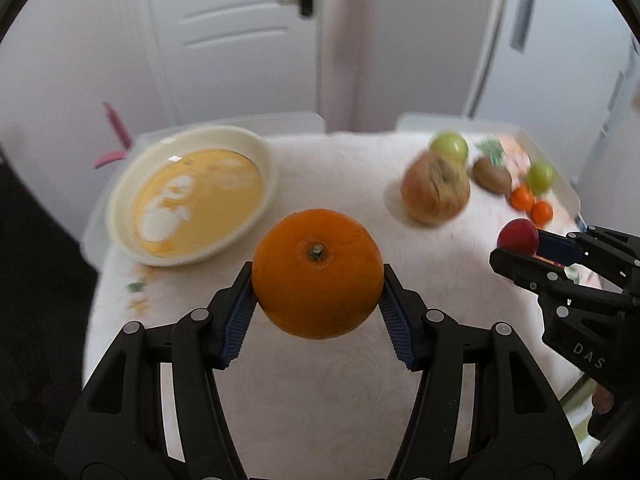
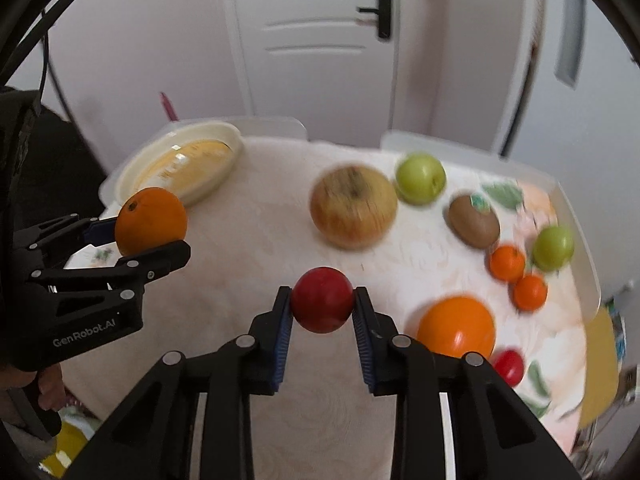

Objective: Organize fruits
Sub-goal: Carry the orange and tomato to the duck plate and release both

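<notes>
Clamped: left gripper [image 1: 318,288] on one large round orange [image 1: 317,273], right gripper [image 2: 322,304] on one small round red fruit [image 2: 322,299], both lifted above white cloth-covered table [image 2: 260,240]. Beyond: one cream round plate [image 1: 192,196], one big yellowish apple [image 2: 353,207], one second orange [image 2: 456,327], one brown kiwi [image 2: 473,222], two green fruits [image 2: 421,178], two tiny tangerines [image 2: 507,263]. Behind: white panelled door [image 2: 316,32].
</notes>
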A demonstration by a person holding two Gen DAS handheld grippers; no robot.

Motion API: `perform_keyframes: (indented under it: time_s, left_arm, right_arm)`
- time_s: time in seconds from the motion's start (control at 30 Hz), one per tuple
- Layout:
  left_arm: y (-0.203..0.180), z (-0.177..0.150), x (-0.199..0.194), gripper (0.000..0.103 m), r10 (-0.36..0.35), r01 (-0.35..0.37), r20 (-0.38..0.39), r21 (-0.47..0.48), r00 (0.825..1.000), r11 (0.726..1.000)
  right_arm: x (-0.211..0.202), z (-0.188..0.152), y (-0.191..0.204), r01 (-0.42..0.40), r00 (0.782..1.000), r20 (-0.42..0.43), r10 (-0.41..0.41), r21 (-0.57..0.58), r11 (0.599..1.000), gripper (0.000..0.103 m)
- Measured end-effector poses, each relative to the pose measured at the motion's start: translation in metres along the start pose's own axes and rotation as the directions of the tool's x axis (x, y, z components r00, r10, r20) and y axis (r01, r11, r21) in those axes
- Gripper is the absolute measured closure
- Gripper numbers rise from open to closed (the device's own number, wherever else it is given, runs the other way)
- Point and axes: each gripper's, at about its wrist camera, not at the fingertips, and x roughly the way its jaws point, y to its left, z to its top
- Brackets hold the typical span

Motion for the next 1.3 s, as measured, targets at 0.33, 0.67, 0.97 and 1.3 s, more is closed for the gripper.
perform_keyframes:
  time_s: [0.33,0.67,0.97,1.3]
  left_arm:
    - [0.057,0.037,-0.032,0.040,0.091,-0.084,0.069,-0.092,0.993,0.992]
    - [0.124,0.077,0.013,0.040,0.095,-0.092,0.064,-0.046,0.993,0.995]
    - [0.153,0.096,0.092,0.040,0.064,-0.064,0.009,0.005,0.998,0.998]
    - [0.147,0.104,0.150,0.040,0.036,-0.032,-0.054,0.078,0.998,0.996]
  right_arm:
    - [-0.019,0.074,0.026,-0.086,0.994,0.054,0.093,-0.117,0.989,0.076]
    - [0.035,0.132,0.073,-0.097,0.993,0.057,0.102,-0.078,0.992,0.076]
    - [0.099,0.163,0.093,-0.091,0.995,0.025,0.092,-0.028,0.995,0.076]
    - [0.135,0.175,0.088,-0.051,0.998,-0.021,0.051,0.011,0.999,0.075]
